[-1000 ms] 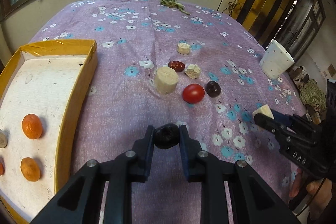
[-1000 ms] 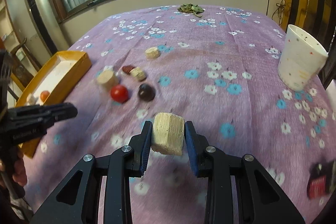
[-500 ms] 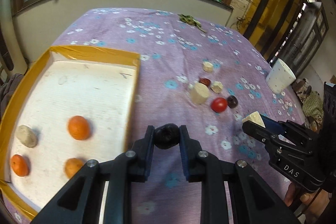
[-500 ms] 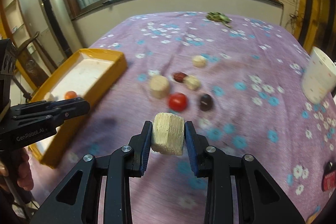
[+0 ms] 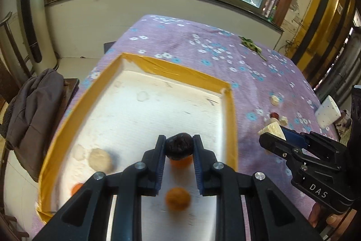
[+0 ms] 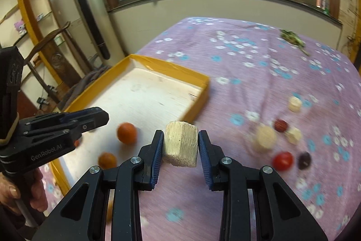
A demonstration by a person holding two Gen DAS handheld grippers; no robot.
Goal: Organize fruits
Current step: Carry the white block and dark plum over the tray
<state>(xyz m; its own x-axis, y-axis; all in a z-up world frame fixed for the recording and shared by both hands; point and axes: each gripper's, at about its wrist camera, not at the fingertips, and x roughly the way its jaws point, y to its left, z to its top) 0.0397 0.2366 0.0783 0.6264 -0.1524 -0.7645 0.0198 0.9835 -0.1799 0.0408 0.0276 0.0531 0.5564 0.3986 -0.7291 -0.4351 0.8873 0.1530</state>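
Observation:
My left gripper (image 5: 179,146) is shut on a dark round fruit (image 5: 179,145) and holds it above the yellow-rimmed tray (image 5: 231,128), over several oranges (image 5: 177,198) and a pale round piece (image 5: 100,160). My right gripper (image 6: 180,143) is shut on a pale cut fruit chunk (image 6: 180,142) above the purple cloth, just right of the tray (image 6: 196,79). It also shows in the left wrist view (image 5: 274,134). Two oranges (image 6: 126,132) lie in the tray.
On the cloth to the right lie a red tomato (image 6: 282,160), a dark fruit (image 6: 304,159), a red date (image 6: 280,125) and several pale pieces (image 6: 265,139). A white dotted cup (image 5: 327,111) stands far right. A chair with grey clothes (image 5: 31,114) is left of the table.
Both grippers have moved left with their fruits. The left gripper has gone from beside the tray to above its inside. The right gripper has come close to the tray's right rim.

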